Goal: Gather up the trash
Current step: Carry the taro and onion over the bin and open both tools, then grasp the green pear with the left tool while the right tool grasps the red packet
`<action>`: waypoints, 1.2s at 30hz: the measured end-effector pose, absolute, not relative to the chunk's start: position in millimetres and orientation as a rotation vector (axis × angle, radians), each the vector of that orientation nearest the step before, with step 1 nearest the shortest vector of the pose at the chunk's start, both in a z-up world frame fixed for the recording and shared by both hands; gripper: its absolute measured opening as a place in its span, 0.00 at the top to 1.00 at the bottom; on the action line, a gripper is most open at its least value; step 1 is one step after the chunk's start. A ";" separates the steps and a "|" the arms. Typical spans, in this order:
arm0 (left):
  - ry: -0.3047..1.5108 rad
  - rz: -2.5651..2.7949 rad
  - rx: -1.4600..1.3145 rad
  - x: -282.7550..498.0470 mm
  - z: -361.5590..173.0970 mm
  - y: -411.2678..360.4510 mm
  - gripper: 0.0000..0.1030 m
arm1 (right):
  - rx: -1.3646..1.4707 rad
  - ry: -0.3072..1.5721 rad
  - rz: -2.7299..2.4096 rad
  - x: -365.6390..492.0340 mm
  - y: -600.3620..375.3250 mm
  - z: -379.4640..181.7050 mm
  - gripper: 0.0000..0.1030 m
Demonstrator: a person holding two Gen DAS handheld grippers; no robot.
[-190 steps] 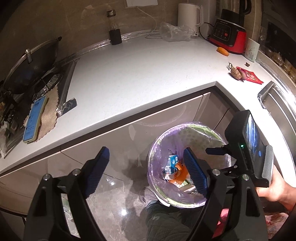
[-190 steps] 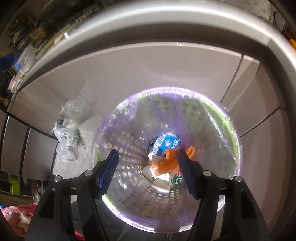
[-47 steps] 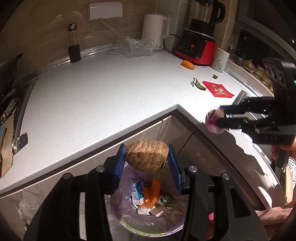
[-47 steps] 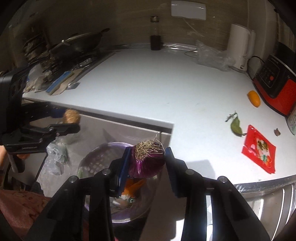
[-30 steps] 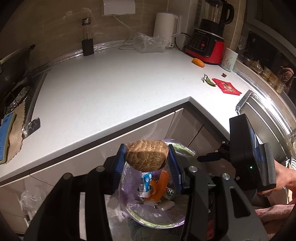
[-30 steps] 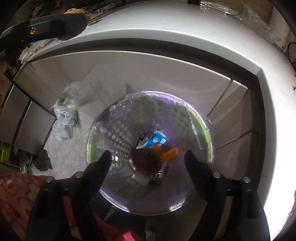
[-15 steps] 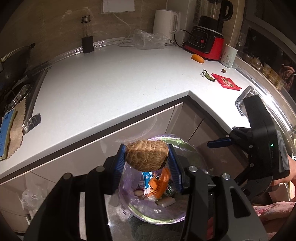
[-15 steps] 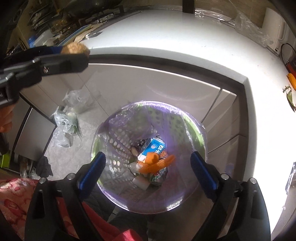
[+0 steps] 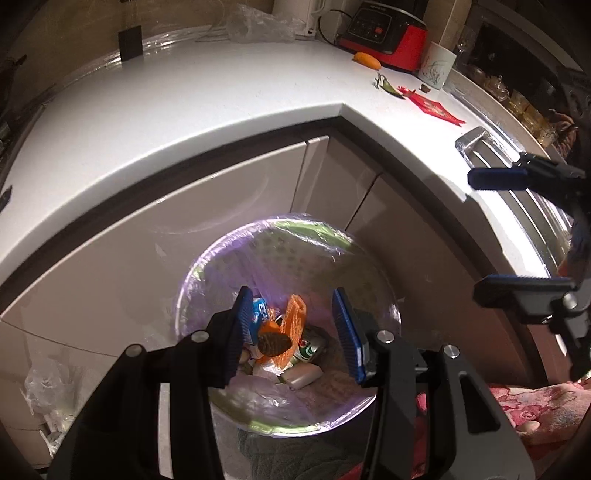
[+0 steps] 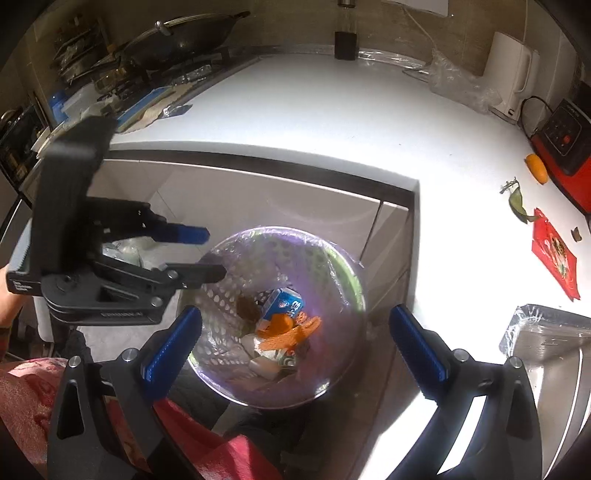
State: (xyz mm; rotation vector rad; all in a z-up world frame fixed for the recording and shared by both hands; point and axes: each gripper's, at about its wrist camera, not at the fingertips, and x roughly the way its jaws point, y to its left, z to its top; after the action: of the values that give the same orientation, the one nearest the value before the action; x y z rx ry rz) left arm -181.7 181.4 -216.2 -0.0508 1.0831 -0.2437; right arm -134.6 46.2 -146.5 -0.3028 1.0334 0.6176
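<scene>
A green bin lined with a purple bag stands on the floor below the white counter. It holds a blue carton, an orange bag and a can. A brown rough lump is in the air inside the bin. My left gripper is open right above the bin and also shows in the right wrist view. My right gripper is open and empty above the bin, and also shows in the left wrist view.
On the counter lie a carrot piece, a green leaf, a red packet and a small brown scrap. A red blender base, a kettle, a mug and a sink are nearby. Plastic bags lie on the floor.
My left gripper has opened and dropped the brown lump, which now falls into the bin. My right gripper, empty since it dropped the purple onion, has lifted back from the bin.
</scene>
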 end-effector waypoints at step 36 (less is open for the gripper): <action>0.927 -0.504 0.139 32.0 -137.3 30.2 0.13 | 0.040 0.872 0.176 -76.8 -149.4 -90.2 0.02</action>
State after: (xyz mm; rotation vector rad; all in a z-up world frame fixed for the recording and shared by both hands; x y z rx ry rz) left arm 32.0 30.2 -137.3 0.1392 0.9270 -0.5045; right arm -76.8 -149.4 -90.2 0.0402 0.8722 0.1765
